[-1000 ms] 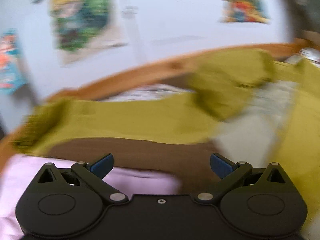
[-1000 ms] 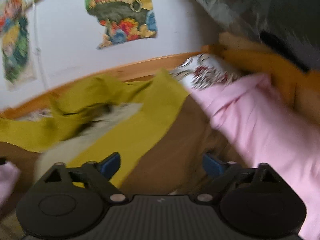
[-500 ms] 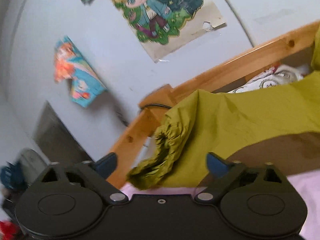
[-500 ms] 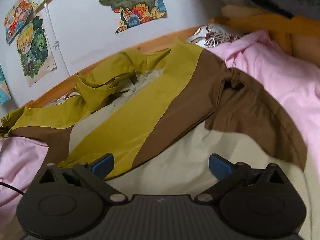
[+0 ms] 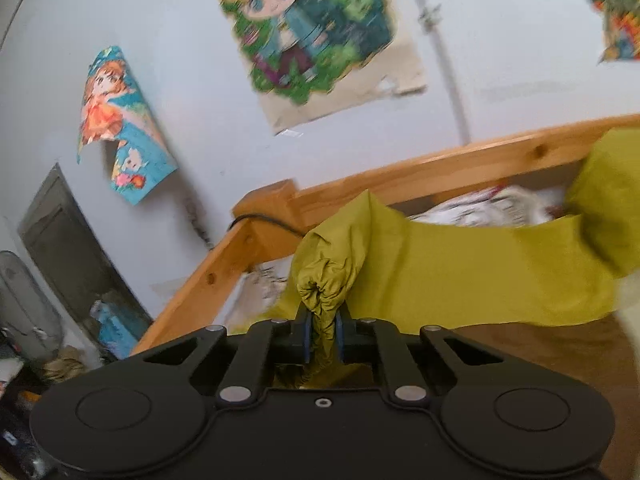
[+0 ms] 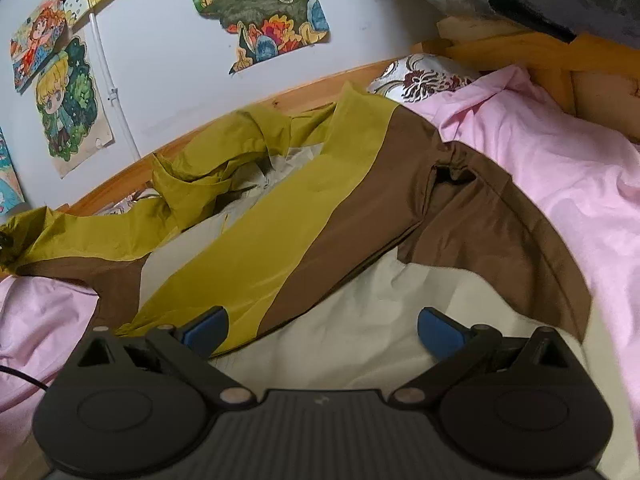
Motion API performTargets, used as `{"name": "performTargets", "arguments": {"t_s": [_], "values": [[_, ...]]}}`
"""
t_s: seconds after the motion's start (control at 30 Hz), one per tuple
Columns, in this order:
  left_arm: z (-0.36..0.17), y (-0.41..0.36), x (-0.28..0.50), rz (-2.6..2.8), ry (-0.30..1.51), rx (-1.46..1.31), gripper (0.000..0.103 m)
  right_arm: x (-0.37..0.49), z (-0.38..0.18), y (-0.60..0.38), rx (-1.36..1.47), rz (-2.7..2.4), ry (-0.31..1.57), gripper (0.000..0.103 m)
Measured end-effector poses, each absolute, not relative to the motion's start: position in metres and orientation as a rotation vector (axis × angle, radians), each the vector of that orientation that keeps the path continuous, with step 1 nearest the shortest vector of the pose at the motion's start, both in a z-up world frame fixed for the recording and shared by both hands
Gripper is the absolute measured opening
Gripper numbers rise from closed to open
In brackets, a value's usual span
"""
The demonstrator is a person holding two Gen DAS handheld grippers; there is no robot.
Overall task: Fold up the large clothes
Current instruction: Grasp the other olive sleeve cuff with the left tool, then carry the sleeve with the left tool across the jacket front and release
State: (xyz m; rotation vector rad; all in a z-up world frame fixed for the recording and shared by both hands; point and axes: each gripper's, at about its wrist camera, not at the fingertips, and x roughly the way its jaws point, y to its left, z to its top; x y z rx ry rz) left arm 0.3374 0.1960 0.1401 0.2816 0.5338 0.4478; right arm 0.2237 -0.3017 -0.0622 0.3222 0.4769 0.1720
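Observation:
A large jacket in olive-yellow, brown and cream (image 6: pixel 280 240) lies spread open on a bed with a pink sheet (image 6: pixel 560 184). My left gripper (image 5: pixel 321 334) is shut on the gathered cuff of its olive sleeve (image 5: pixel 324 280), which runs right towards the jacket body (image 5: pixel 480 272). That sleeve end shows at the far left of the right wrist view (image 6: pixel 24 236). My right gripper (image 6: pixel 322 326) is open and empty above the cream lining near the jacket's lower edge. The brown right sleeve (image 6: pixel 492 224) lies folded across the body.
A wooden bed frame (image 5: pixel 440 168) runs along the white wall with cartoon posters (image 5: pixel 304 36). A patterned pillow (image 6: pixel 424 80) lies at the head. A black cable (image 5: pixel 264 222) crosses the frame corner. Clutter sits on the floor at the left (image 5: pixel 48 352).
My left gripper moved onto the olive sleeve cuff and closed on it. My right gripper stayed open and shifted slightly closer over the jacket.

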Motion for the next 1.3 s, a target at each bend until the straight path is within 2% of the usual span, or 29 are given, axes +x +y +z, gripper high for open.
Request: {"name": "performTargets", "arguments": {"t_s": [0.2, 0.37, 0.53, 0.77, 1.0, 1.07, 1.17, 1.23, 1.3], "values": [[0.182, 0.118, 0.303, 0.248, 0.56, 0.173, 0.01, 0.21, -0.055, -0.312, 0.323, 0.199, 0.458, 0.103], [0.187, 0.041, 0.285, -0.007, 0.607, 0.059, 0.01, 0.196, -0.049, -0.326, 0.33, 0.212, 0.447, 0.103], [0.158, -0.027, 0.288, -0.197, 0.656, -0.058, 0.009, 0.186, -0.045, -0.341, 0.352, 0.197, 0.436, 0.103], [0.112, -0.108, 0.292, -0.381, 0.671, -0.083, 0.009, 0.179, -0.036, -0.36, 0.377, 0.132, 0.396, 0.103], [0.055, -0.141, 0.302, -0.483, 0.726, -0.173, 0.01, 0.179, -0.037, -0.373, 0.392, 0.055, 0.384, 0.103], [0.04, -0.147, 0.306, -0.494, 0.743, -0.185, 0.015, 0.18, -0.039, -0.377, 0.403, 0.043, 0.39, 0.103], [0.029, -0.149, 0.304, -0.514, 0.763, -0.184, 0.032, 0.179, -0.041, -0.381, 0.415, 0.031, 0.392, 0.103], [0.028, -0.147, 0.301, -0.523, 0.767, -0.19, 0.051, 0.179, -0.042, -0.382, 0.416, 0.028, 0.392, 0.103], [0.028, -0.143, 0.297, -0.53, 0.768, -0.194, 0.062, 0.179, -0.042, -0.382, 0.418, 0.027, 0.391, 0.103]]}}
